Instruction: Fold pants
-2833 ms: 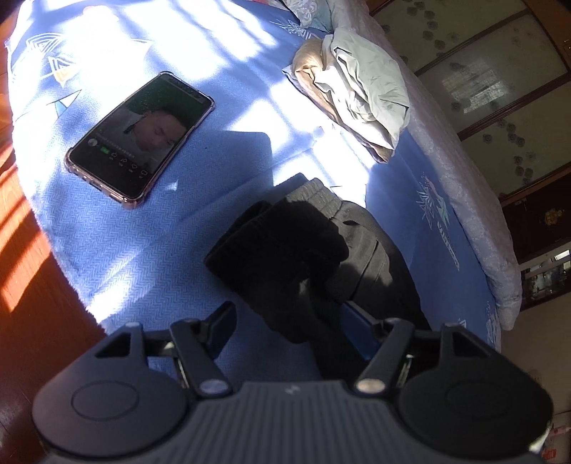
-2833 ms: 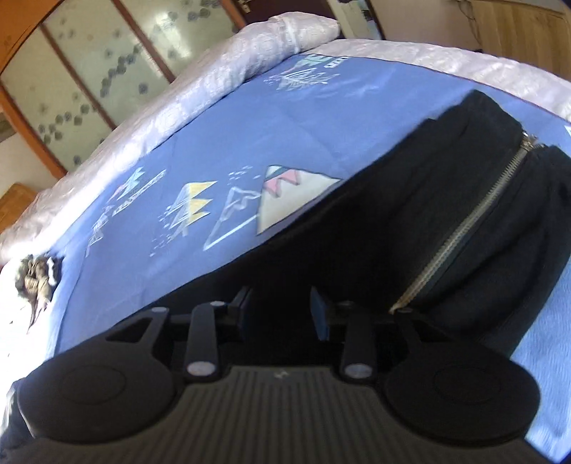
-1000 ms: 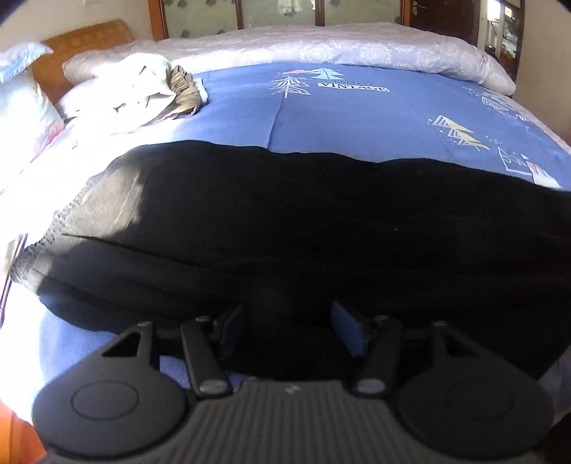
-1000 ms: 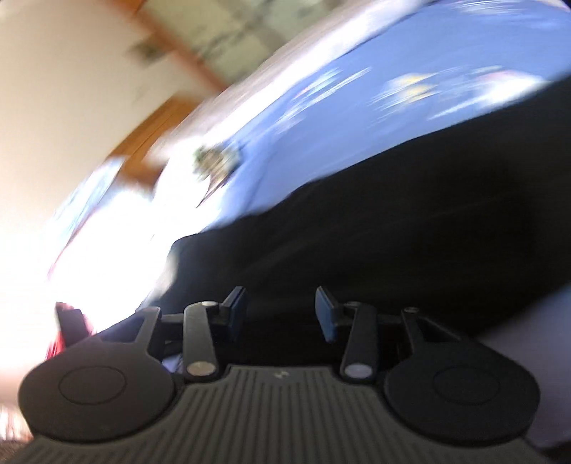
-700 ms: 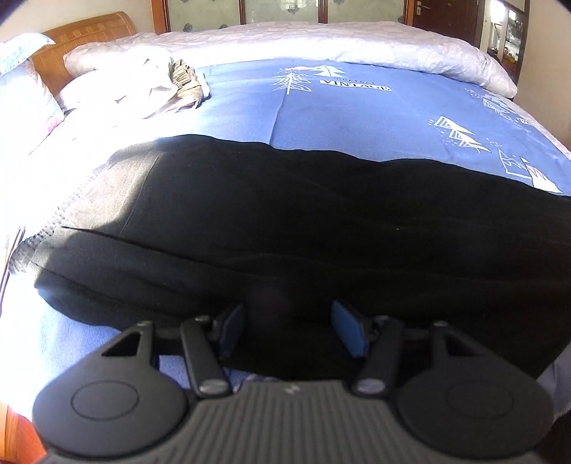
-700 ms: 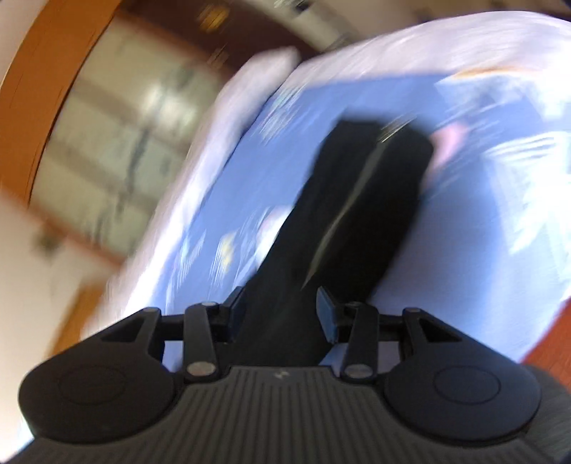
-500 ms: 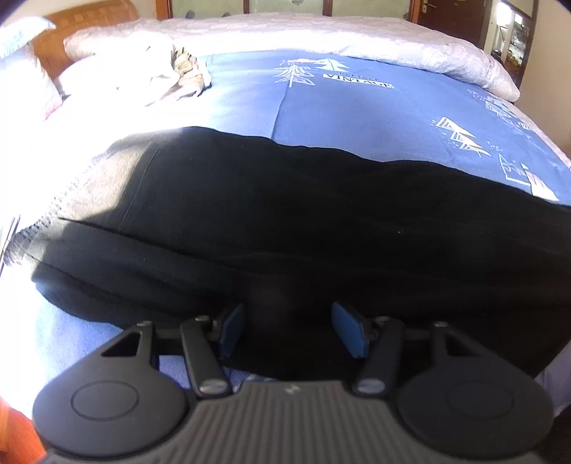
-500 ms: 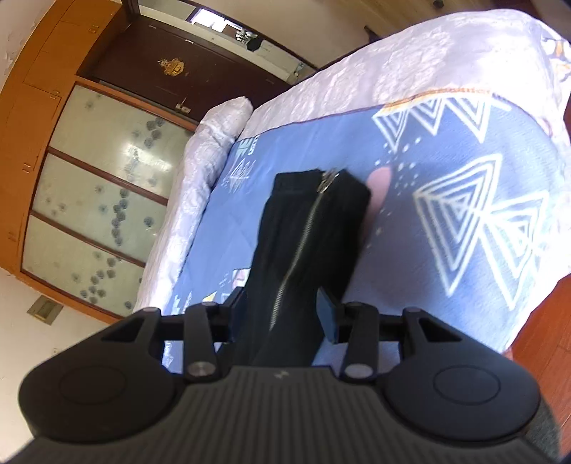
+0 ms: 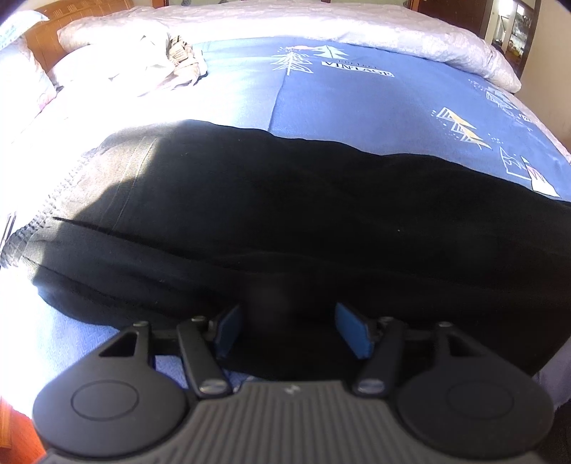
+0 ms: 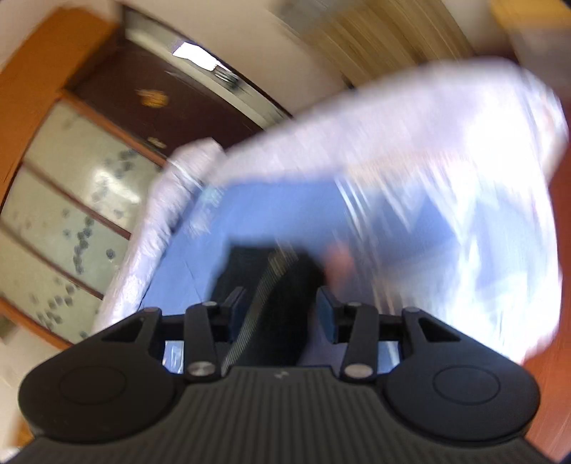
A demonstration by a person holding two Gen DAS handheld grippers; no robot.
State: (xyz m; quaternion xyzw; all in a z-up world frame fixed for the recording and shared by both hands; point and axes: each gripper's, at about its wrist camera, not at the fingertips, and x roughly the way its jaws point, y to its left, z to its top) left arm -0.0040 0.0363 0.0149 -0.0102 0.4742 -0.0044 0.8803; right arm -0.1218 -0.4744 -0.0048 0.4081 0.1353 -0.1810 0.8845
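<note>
The black pants [image 9: 303, 221] lie stretched out across the blue bedspread [image 9: 357, 100], their grey waistband [image 9: 85, 178] at the left in sunlight. My left gripper [image 9: 285, 330] is open, its blue pads either side of a bump of black cloth at the pants' near edge. In the blurred right wrist view the leg end with a metal zipper [image 10: 264, 285] runs between the fingers of my open right gripper [image 10: 280, 314], which is not closed on it.
A heap of pale crumpled clothes [image 9: 167, 67] lies at the far left by a pillow [image 9: 21, 82]. A white quilt [image 9: 321, 25] lines the far bed edge. Wardrobe doors [image 10: 71, 200] and wooden floor [image 10: 556, 321] show beyond the bed.
The right gripper has kept swinging fast and now looks along the zippered leg end towards the bed's foot. The left gripper has barely moved, rising slightly over the pants' edge.
</note>
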